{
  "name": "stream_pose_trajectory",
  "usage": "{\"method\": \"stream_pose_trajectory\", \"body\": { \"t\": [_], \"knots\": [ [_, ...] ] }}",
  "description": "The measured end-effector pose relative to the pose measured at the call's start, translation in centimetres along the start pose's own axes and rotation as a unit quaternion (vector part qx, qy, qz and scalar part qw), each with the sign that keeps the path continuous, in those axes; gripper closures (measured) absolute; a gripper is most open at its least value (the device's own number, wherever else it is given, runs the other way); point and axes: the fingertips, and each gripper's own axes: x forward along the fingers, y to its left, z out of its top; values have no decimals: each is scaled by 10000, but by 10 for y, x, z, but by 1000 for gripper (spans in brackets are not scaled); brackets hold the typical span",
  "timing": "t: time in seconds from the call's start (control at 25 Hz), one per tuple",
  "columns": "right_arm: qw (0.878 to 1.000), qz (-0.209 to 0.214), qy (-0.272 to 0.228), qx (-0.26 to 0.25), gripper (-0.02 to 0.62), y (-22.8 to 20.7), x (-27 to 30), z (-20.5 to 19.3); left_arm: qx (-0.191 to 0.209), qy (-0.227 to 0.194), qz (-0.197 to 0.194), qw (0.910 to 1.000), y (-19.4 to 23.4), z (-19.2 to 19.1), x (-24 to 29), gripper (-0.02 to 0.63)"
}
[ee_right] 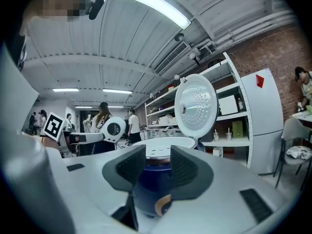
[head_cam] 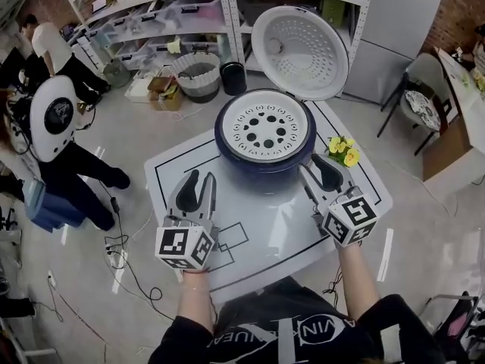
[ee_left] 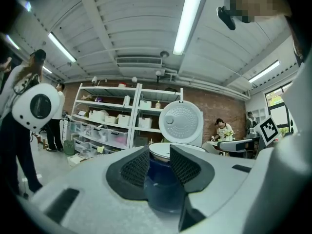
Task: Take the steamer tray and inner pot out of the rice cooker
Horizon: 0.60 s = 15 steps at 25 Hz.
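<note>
White and ruled with black lines, the surface (head_cam: 258, 237) carries a dark blue rice cooker (head_cam: 261, 161), its lid (head_cam: 301, 51) raised. The perforated steamer tray (head_cam: 265, 126) sits in its mouth; the inner pot is probably beneath, hidden. Yellow flowers (head_cam: 342, 150) sit beside it. The left tongs (head_cam: 201, 179) and right tongs (head_cam: 317, 169) are open and empty, flanking the cooker. Shelves (head_cam: 174, 14) stand at the back of the room, and cables (head_cam: 121, 256) trail over the grey floor (head_cam: 68, 294).

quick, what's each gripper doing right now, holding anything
Left gripper: open, holding nothing, jaws pointed at the rice cooker.
Right gripper: open, holding nothing, also facing the cooker.
</note>
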Motion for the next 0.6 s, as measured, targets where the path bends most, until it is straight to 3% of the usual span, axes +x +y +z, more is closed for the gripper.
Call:
{"method": "stream_pose_trajectory", "body": {
  "t": [0.4,0.6],
  "knots": [
    [9994,-204,245,-125,443,-34,40,9,34,43,-208,9998,-7,0,52,488],
    [9953,-457,740,-423,443,-55,63,7,189,76,-345,9992,-9,5,79,483]
  ]
}}
